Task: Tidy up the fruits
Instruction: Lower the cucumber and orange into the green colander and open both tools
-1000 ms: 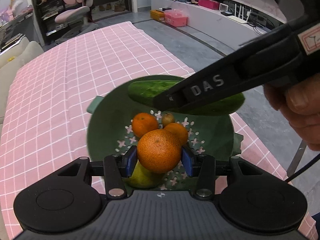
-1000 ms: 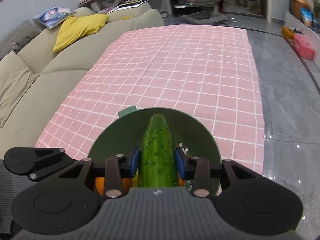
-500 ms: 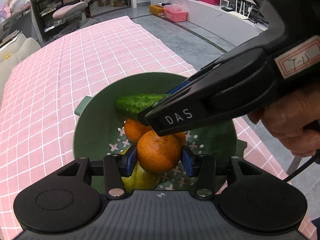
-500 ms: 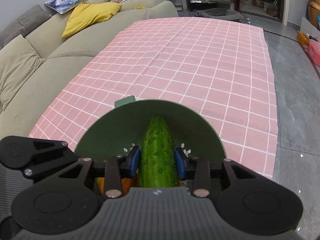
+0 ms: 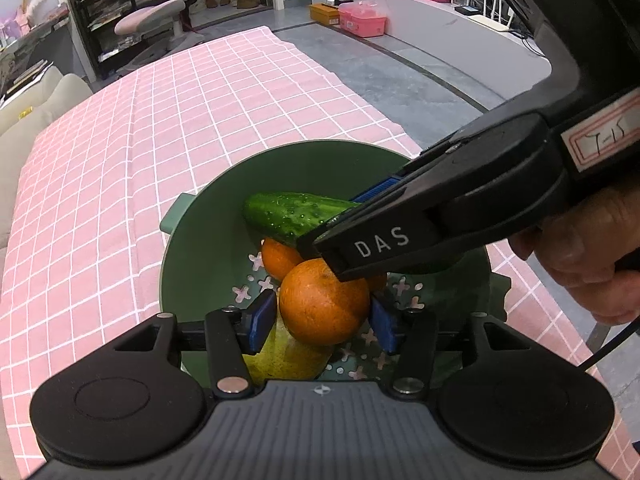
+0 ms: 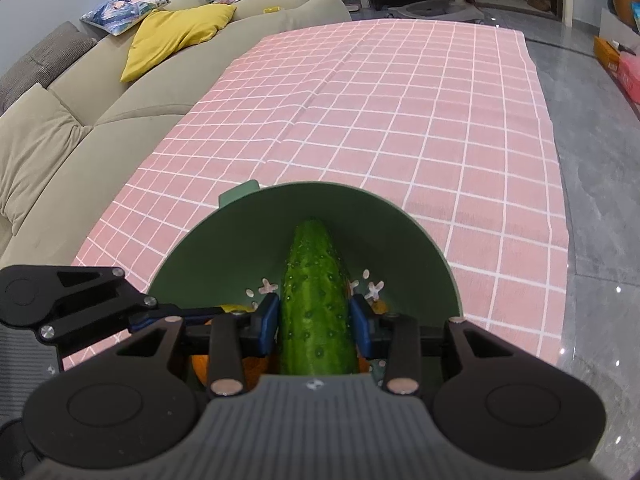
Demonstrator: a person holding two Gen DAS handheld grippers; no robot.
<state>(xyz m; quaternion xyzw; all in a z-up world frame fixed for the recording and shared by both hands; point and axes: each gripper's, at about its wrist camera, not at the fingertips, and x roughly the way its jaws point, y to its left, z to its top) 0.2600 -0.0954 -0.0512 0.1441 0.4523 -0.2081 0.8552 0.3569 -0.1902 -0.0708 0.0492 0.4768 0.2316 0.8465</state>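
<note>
A green colander bowl (image 5: 208,240) sits on the pink checked tablecloth (image 5: 120,152). My left gripper (image 5: 322,316) has opened around a large orange (image 5: 324,308); gaps show at both blue pads. A yellow pear (image 5: 280,356) and another orange (image 5: 278,256) lie below it in the bowl. My right gripper (image 6: 314,320) is shut on a cucumber (image 6: 316,312) and holds it over the bowl (image 6: 224,264). The cucumber also shows in the left wrist view (image 5: 292,212), above the oranges.
A beige sofa (image 6: 80,120) with a yellow cushion (image 6: 176,32) runs along the table's left side. The table's edge and grey floor (image 6: 592,160) lie to the right. A pink office chair (image 5: 156,12) stands beyond the far end.
The right gripper has carried the cucumber lower and further in over the bowl. The left gripper's jaws have widened from the orange, which sits lower among the fruit.
</note>
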